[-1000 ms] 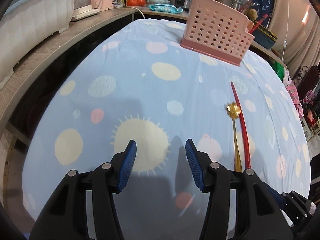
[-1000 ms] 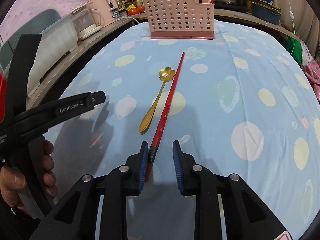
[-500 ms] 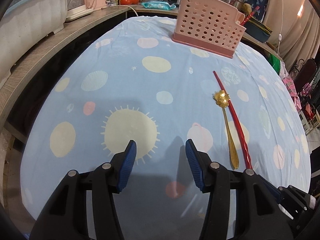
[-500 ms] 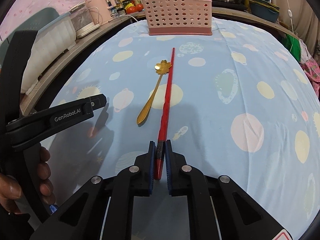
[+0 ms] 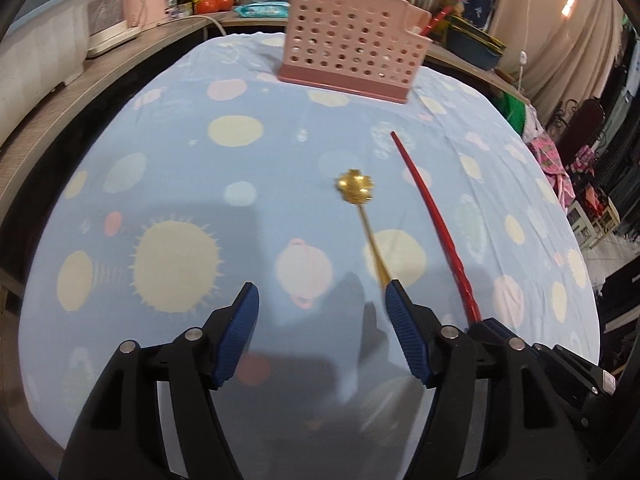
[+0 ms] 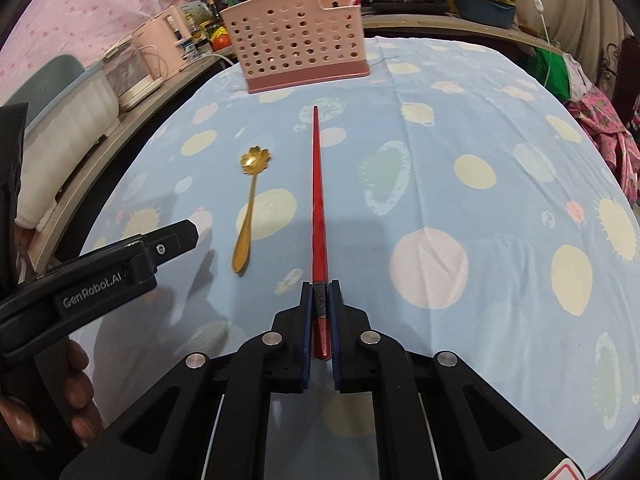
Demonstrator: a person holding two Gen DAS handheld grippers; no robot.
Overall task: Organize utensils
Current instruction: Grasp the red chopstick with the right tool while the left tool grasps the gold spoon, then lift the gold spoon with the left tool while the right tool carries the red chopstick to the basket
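The right tool [image 6: 320, 292] is clamped on the thick end of the red chopstick [image 6: 318, 192], which runs straight ahead from its tips and seems lifted off the desk [image 6: 500, 152]. The left tool [image 5: 320, 300] hangs spread wide and empty, the gold spoon [image 5: 362, 216] lying just beyond its right fingertip. Farthest ahead stands the pink utensil basket [image 6: 298, 36].

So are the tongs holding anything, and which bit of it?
The right tongs pinch the red chopstick near its thick end. The left tongs are open, holding nothing; the gold flower spoon lies loose on the tablecloth.
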